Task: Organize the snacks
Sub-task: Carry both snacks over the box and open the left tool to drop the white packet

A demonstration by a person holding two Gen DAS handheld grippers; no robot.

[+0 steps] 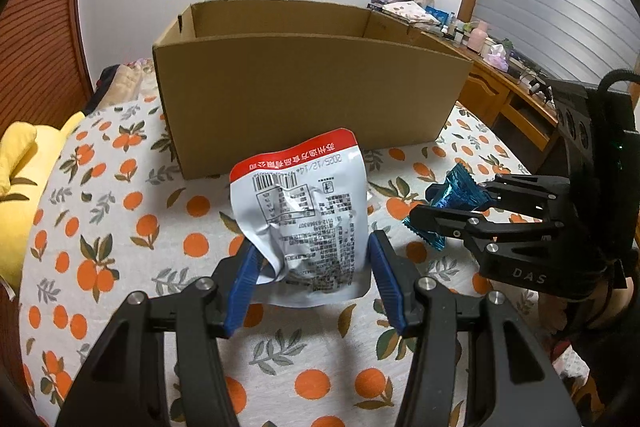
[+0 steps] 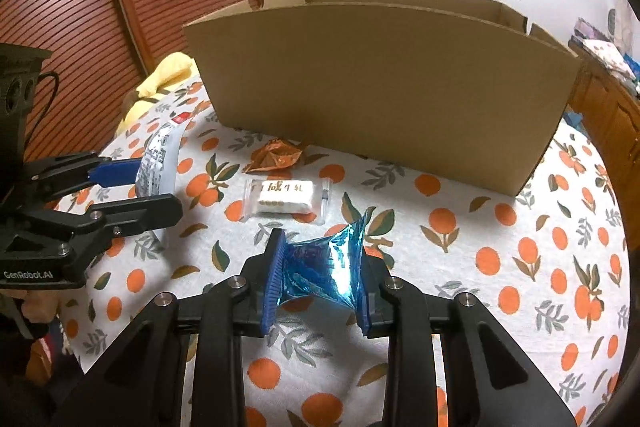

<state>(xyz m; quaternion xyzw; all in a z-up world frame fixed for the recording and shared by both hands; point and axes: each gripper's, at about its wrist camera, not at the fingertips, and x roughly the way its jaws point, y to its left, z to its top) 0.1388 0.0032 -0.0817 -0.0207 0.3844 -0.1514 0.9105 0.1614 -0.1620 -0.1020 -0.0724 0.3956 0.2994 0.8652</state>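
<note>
Two hand-held grippers clamped, left [image 1: 312,259] on white pouch [image 1: 304,211], right [image 2: 320,279] on blue wrapper [image 2: 324,267], orange packet [image 2: 276,157] only right view

White pouch [image 1: 304,215] with red top band and printed back, crumpled, upright, pinched at its lower sides, raised at 6 o'clock of the cardboard box [image 1: 312,99]. Blue foil packet [image 2: 326,267], squeezed into an hourglass, clamped off the cloth. Clear-wrapped white snack [image 2: 286,197] flat on the cloth at 12 o'clock of the blue packet. Orange wrapper [image 2: 276,155] crumpled at 12 o'clock of that, near the open-topped box's front wall.
</note>
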